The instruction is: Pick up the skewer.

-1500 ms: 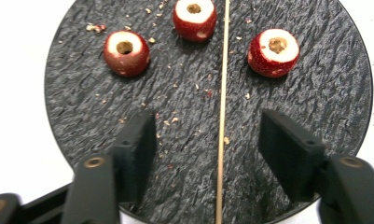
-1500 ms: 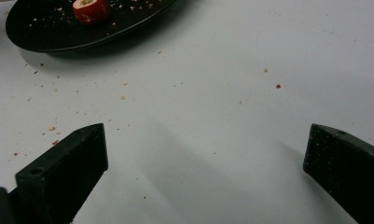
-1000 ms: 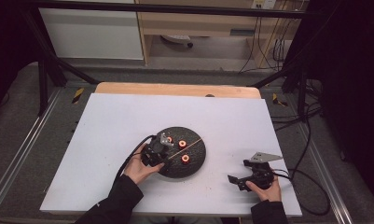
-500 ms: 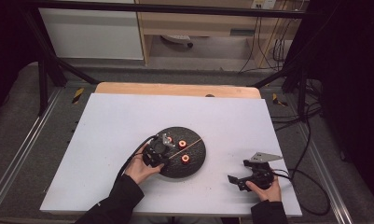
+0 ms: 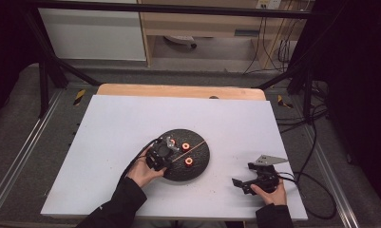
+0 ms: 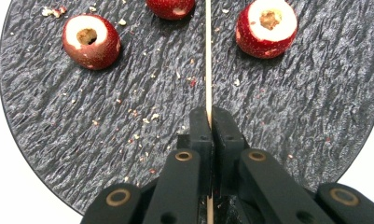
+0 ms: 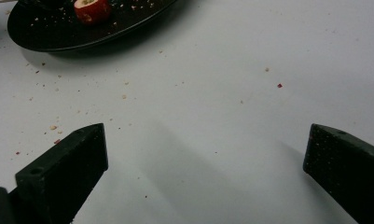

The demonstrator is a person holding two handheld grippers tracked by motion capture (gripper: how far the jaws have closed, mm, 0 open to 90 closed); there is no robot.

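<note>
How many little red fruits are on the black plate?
3. In the left gripper view, one fruit lies left of the wooden stick, one right of it, and one at the top edge, cut off. The plate extends beyond view, so more may be hidden.

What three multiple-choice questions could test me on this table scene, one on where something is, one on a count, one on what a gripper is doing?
1. Where does the right gripper sit?
A. on the dark round plate
B. on the white table, right of the plate
C. on the wooden shelf

2. How many red cored fruits show in the left gripper view?
A. one
B. three
C. six

3. What is the left gripper doing?
A. pinching a thin wooden skewer
B. holding a fruit
C. standing wide open

Answers: 1 B, the high view shows it beside the plate on the table. 2 B, fruits and lie there. 3 A, its jaws close on the skewer; the right gripper's jaws stand wide apart.
</note>
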